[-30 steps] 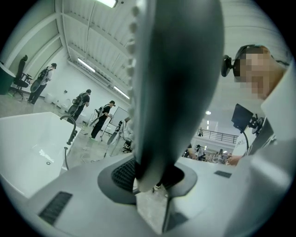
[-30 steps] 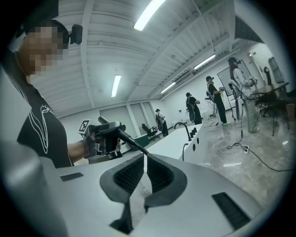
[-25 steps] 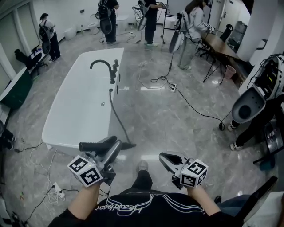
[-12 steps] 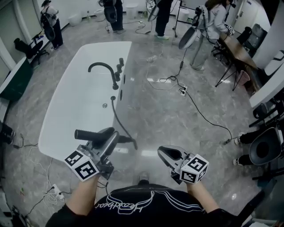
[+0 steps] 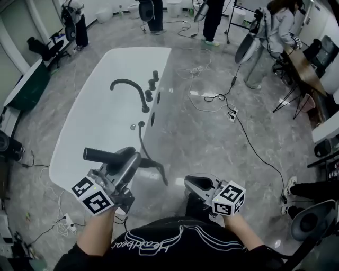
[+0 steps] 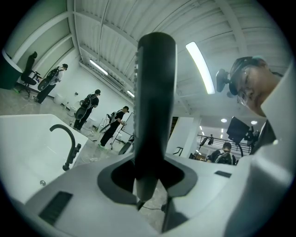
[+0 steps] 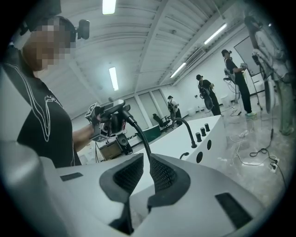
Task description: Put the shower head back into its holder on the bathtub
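The white bathtub [image 5: 90, 132] stretches away ahead on the left, with a black arched faucet [image 5: 130, 86] and a row of black fittings [image 5: 152, 84] on its right rim. My left gripper [image 5: 128, 161] is shut on the black shower head [image 5: 103, 155], which lies crosswise over the tub's near end. In the left gripper view the shower head [image 6: 155, 106] stands upright between the jaws of the left gripper [image 6: 150, 185]. Its black hose [image 5: 159, 170] loops down and back up to the rim. My right gripper [image 5: 189, 183] hangs shut and empty over the floor, beside the tub. In its own view the right gripper [image 7: 148, 162] has the hose [image 7: 138, 134] behind it.
Black cables [image 5: 254, 153] and a power strip [image 5: 231, 115] trail over the grey marble floor right of the tub. Several people [image 5: 212, 16] with equipment stand at the far end of the room. A dark bench [image 5: 26, 90] sits left of the tub; cords [image 5: 63, 225] lie near my left.
I have stepped closer to the tub's near end, so the tub looms larger. Both grippers came along level; the left one still holds the shower head, now over the tub's edge.
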A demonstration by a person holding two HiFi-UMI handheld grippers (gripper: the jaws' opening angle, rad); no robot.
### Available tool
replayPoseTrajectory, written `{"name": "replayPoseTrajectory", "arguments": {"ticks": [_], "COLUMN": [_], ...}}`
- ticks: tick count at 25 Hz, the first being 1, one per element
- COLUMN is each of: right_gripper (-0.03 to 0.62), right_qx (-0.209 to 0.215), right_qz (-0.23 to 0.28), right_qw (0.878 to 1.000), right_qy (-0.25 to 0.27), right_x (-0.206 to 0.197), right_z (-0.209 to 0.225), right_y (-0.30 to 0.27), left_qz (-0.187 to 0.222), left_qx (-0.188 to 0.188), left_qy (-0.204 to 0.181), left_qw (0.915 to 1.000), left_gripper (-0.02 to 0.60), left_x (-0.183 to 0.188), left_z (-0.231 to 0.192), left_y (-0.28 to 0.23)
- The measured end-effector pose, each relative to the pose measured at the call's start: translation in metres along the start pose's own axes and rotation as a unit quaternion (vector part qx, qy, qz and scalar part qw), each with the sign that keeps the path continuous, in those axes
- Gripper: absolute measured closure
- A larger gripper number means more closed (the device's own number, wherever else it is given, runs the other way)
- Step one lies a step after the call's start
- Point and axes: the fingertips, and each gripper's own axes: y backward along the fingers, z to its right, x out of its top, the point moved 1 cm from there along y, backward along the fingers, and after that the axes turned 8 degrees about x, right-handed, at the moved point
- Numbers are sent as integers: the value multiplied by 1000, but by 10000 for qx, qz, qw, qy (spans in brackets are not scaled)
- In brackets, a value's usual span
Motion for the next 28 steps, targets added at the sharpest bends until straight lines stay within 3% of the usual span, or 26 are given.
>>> {"name": "replayPoseTrajectory", "arguments": {"ticks": [9,12,15,21,28], "right_gripper": [560,502,445,421,421], "right_qx": [1063,1313,1425,1519,1637], "right_qz": [-658,-892,-1178,-1710,-2074], "right_qw": [9910,9859,9797,9668,9598], "right_qy": [469,536,779,1138,950], "right_x": [32,33,31,7,-24], "right_z": [109,139,165,199,206], "right_y": [-26,-34,-41,-70,-122], "left_qz": [565,740,896,1186,1376], "left_qx": [543,695,826,988,1034], "left_qy": [136,150,156,166,328], "left_qw": [9968,9947,9924,9879,9845], "left_gripper": [463,463,463,463,463], "left_x": [46,61,75,102,129], "left_z": [-19,-20,-20,-26,-54], "left_y": [-85,-105,-114,-112,-97]}}
